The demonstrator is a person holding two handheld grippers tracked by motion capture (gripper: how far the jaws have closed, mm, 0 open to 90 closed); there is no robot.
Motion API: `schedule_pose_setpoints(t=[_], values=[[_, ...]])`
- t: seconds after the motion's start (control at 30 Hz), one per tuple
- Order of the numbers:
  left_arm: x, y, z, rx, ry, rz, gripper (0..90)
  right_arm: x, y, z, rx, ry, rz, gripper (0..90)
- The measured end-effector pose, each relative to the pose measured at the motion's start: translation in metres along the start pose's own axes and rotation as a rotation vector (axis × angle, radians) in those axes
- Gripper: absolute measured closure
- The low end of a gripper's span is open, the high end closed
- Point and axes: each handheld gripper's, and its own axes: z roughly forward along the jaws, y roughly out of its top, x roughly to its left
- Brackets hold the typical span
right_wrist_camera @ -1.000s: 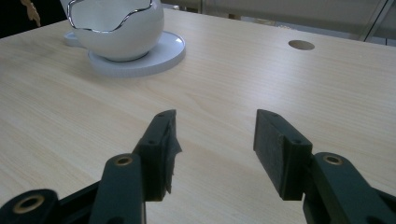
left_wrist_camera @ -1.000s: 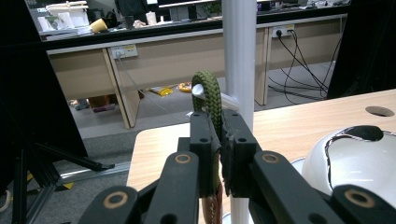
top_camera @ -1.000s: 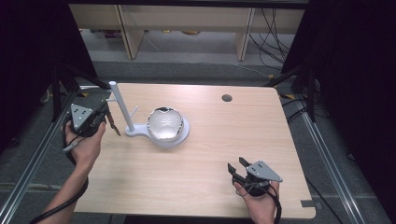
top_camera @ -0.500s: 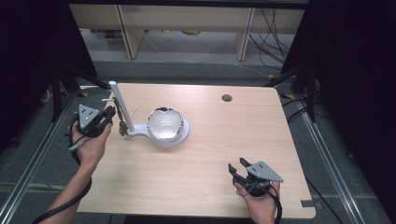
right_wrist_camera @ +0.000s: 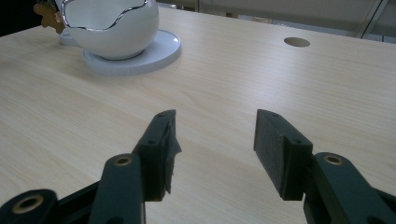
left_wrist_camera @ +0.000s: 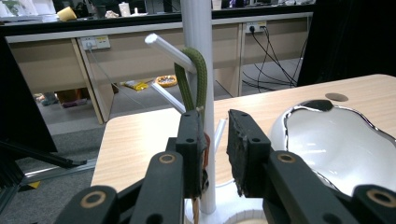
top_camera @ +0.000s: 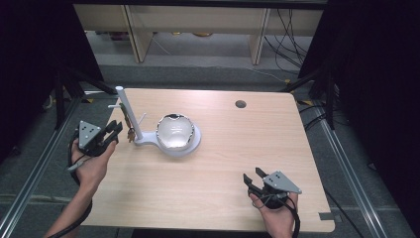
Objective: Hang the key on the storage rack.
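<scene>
One soft green cord loop (left_wrist_camera: pixel 195 77) hangs on a peg of the white stand (left_wrist_camera: pixel 200 56), just beyond the left gripper (left_wrist_camera: pixel 215 140), whose fingers have just been opening and hold nothing. Light and limp; best pinched low on the strand. The right gripper (right_wrist_camera: pixel 212 149) has its fingers apart.

A round hole (top_camera: pixel 240 104) is cut in the wooden table (top_camera: pixel 223 163) near its far right corner. Beyond the table's far edge, light wooden desks (top_camera: pixel 198 20) are seen, with black cables (top_camera: pixel 285 29) hung beside them. Behind the table, wall sockets (left_wrist_camera: pixel 95 43) are set in a desk panel, and a yellow cup (left_wrist_camera: pixel 67 14) is placed on the desktop.
</scene>
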Motion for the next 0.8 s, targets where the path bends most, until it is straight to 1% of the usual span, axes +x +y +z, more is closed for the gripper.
schedule_pose_setpoints(t=[0.03,0.07,0.13,0.23,0.27,0.3,0.33,0.37,0.4,0.43,0.47,0.5,0.53,0.57,0.63,0.67,0.73,0.8], values=[[0.000,-0.001,-0.001,-0.003,-0.003,-0.001,73.1,-0.001,0.000,0.000,0.002,0.004,0.006,49.6],[0.000,-0.003,-0.003,-0.002,-0.007,0.003,72.7,-0.001,0.000,0.000,-0.002,-0.002,-0.003,49.7],[-0.001,-0.006,-0.007,0.001,-0.010,0.000,71.7,-0.002,-0.001,0.001,-0.015,0.007,0.001,49.6],[-0.001,-0.010,-0.012,-0.009,-0.013,-0.007,69.8,-0.003,-0.002,0.001,-0.006,-0.004,-0.002,49.6],[-0.002,-0.015,-0.017,-0.005,-0.017,-0.007,69.5,-0.003,-0.002,0.000,-0.001,-0.006,-0.002,49.6],[-0.002,-0.015,-0.017,-0.005,-0.017,-0.007,69.1,-0.003,-0.002,0.000,-0.001,-0.006,-0.002,49.6],[-0.002,-0.018,-0.018,-0.006,-0.019,-0.009,68.7,-0.001,-0.003,-0.001,-0.001,-0.002,0.046,49.5],[-0.002,-0.021,-0.020,-0.005,-0.021,-0.006,68.3,-0.004,-0.003,0.001,-0.007,0.001,0.010,49.5],[-0.003,-0.024,-0.022,0.000,-0.020,-0.010,68.3,-0.004,-0.003,0.001,-0.007,0.001,0.010,49.5],[-0.003,-0.029,-0.024,-0.004,-0.021,-0.015,67.8,-0.005,-0.003,0.000,0.006,-0.012,0.002,49.5],[-0.003,-0.033,-0.026,0.004,-0.019,-0.016,67.2,-0.005,-0.004,0.001,-0.003,0.000,0.013,49.4],[-0.003,-0.036,-0.027,0.006,-0.020,-0.018,67.2,-0.005,-0.004,0.001,-0.003,0.000,0.013,49.4],[-0.003,-0.041,-0.029,0.008,-0.022,-0.018,66.8,-0.005,-0.004,0.001,-0.002,-0.002,0.015,49.4],[-0.003,-0.044,-0.029,0.010,-0.021,-0.020,66.3,-0.006,-0.005,0.002,-0.005,-0.016,0.002,49.4],[-0.003,-0.052,-0.032,0.016,-0.022,-0.025,65.0,-0.006,-0.005,0.001,-0.006,0.004,0.019,49.4],[-0.003,-0.056,-0.032,0.014,-0.022,-0.028,64.5,-0.005,-0.005,0.001,0.000,-0.015,0.024,49.3],[-0.004,-0.065,-0.035,0.023,-0.021,-0.030,62.6,-0.008,-0.006,-0.001,0.010,-0.017,0.012,49.2],[-0.004,-0.071,-0.037,0.021,-0.026,-0.035,62.0,-0.008,-0.007,0.001,0.002,-0.014,0.013,49.2]])
